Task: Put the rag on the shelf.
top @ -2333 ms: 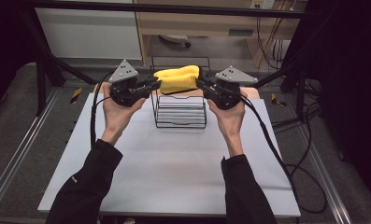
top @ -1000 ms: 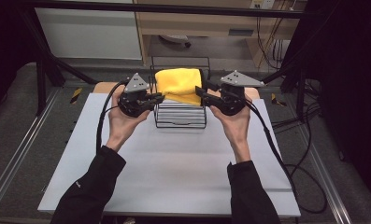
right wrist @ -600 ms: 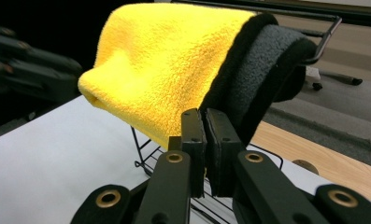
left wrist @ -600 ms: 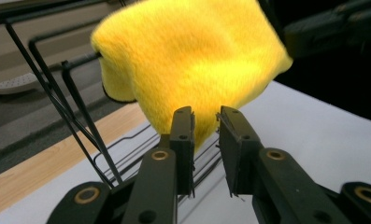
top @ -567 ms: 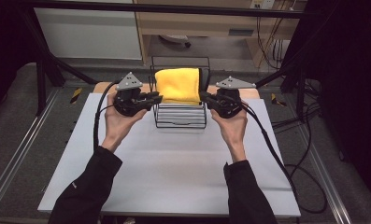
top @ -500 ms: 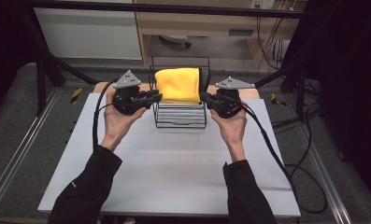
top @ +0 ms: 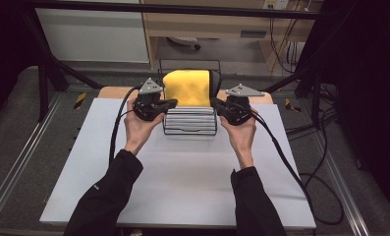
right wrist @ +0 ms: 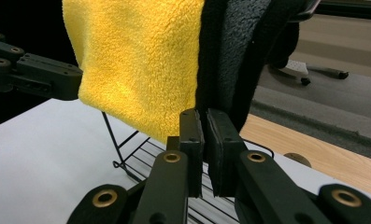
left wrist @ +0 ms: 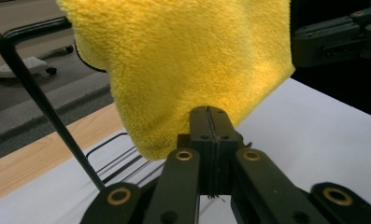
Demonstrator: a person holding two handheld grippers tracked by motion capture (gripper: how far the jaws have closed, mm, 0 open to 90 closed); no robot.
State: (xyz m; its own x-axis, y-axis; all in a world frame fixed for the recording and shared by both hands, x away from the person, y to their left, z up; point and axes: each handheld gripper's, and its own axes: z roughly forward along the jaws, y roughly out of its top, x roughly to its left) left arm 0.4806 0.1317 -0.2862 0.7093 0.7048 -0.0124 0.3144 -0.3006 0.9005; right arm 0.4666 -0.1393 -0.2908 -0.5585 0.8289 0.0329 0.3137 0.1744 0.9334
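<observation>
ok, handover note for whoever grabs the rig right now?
Left gripper: shut, jaws empty, at the left edge of the yellow towel.
Right gripper: shut, nothing clamped, at the towel's right edge.
Towel hangs over the top bar of the black wire rack, beside a dark cloth on the same rack, at the far side of the white table.
Done: towel draped, released.
Left: probably just back both grippers off.

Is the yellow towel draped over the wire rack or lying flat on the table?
Draped: the yellow towel hangs over the top bar of the wire rack, its lower edge hanging above the table.
</observation>
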